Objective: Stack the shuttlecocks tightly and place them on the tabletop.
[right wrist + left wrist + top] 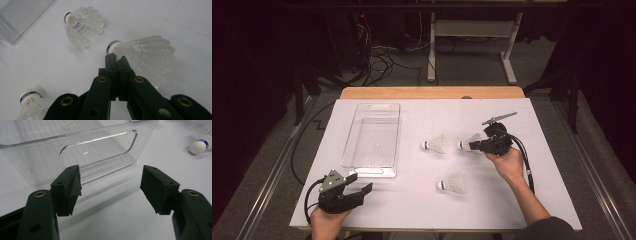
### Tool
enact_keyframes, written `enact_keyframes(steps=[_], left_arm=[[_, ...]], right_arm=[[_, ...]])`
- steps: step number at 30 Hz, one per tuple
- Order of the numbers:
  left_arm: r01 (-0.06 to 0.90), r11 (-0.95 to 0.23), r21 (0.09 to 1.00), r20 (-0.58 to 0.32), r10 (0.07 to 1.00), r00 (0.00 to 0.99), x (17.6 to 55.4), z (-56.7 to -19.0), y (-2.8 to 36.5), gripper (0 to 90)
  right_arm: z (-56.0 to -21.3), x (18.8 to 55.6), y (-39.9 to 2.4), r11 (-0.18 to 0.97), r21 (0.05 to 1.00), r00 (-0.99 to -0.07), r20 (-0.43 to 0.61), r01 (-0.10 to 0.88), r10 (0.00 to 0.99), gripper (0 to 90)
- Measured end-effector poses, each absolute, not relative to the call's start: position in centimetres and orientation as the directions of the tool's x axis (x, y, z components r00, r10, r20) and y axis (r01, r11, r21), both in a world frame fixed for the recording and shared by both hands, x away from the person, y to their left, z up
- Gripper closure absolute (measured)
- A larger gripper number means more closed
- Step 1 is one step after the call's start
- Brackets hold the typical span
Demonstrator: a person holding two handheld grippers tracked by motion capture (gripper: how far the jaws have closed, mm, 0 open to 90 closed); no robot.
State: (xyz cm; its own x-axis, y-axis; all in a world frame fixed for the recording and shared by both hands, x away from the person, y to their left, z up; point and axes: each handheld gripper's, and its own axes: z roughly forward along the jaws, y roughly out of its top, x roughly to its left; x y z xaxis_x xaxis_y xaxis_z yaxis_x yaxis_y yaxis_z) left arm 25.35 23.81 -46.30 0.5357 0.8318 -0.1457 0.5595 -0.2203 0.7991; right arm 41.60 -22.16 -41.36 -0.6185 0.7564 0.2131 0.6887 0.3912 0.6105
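Right gripper (474, 145), jaws pinched shut on the feather skirt of a shuttlecock (469, 142) at centre right of the frame, cork pointing left toward the clear bin (373, 140); left gripper (357, 182), jaws wide and empty, lower left on the white surface (512, 195), nearer that bin.

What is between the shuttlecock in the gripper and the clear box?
One other white feathered shuttlecock lies on the white table between the held shuttlecock, pinched by the right hand-held gripper, and the clear plastic bin.
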Motion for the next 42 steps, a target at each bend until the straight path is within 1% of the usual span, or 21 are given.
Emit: enact_keyframes(steps=[27, 42], left_arm=[[0.56, -0.218, 0.799, -0.147, 0.832, 0.535, 25.3, -46.3, 23.9, 33.3], [0.559, -0.214, 0.801, -0.15, 0.832, 0.533, 25.4, -46.3, 24.0, 33.4]], right_arm=[[-41.6, 42.3, -19.2, 0.391, 0.632, -0.653, 0.249, 0.669, 0.715, 90.0], [-42.2, 42.7, -18.1, 0.383, 0.629, -0.655, 0.277, 0.677, 0.703, 90.0]])
